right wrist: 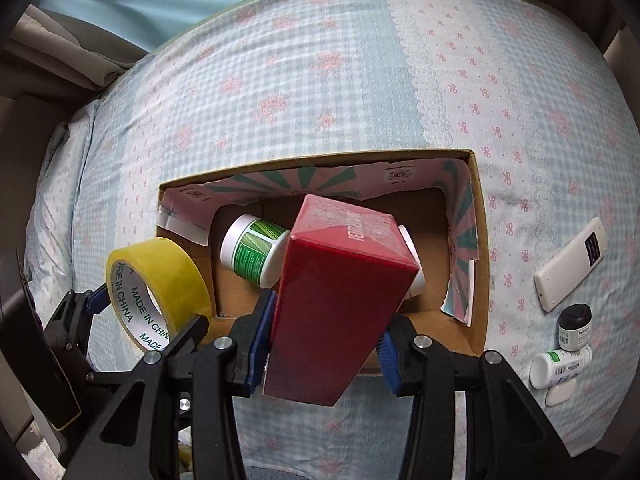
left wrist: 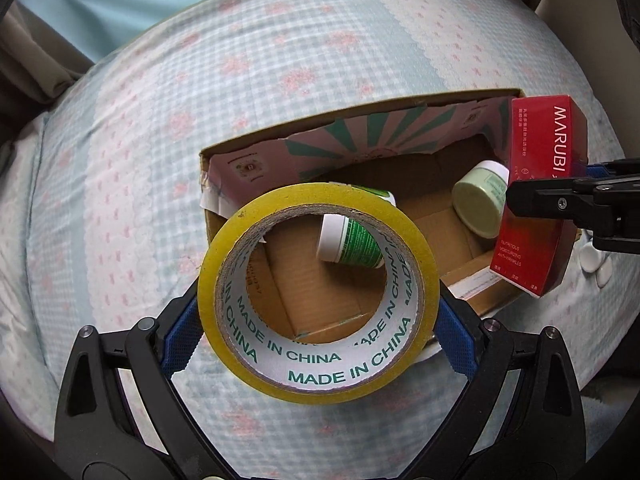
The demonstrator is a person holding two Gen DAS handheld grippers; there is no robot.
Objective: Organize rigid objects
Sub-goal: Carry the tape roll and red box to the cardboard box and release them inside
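Note:
My left gripper (left wrist: 320, 316) is shut on a yellow tape roll (left wrist: 256, 216), held above the near left corner of an open cardboard box (left wrist: 360, 120); the roll also shows in the right wrist view (right wrist: 172, 268). My right gripper (right wrist: 324, 344) is shut on a red MARUBI carton (right wrist: 340, 300), held over the box's (right wrist: 478, 216) near side; the carton also shows in the left wrist view (left wrist: 548, 148). Inside the box lie a white jar with a green label (right wrist: 252, 250) and a pale green jar (left wrist: 480, 204).
The box sits on a bed with a blue and pink checked sheet (right wrist: 320, 80). To the right of the box lie a white remote (right wrist: 572, 264), a small black jar (right wrist: 576, 326), a white bottle (right wrist: 558, 366) and a small white item (right wrist: 560, 394).

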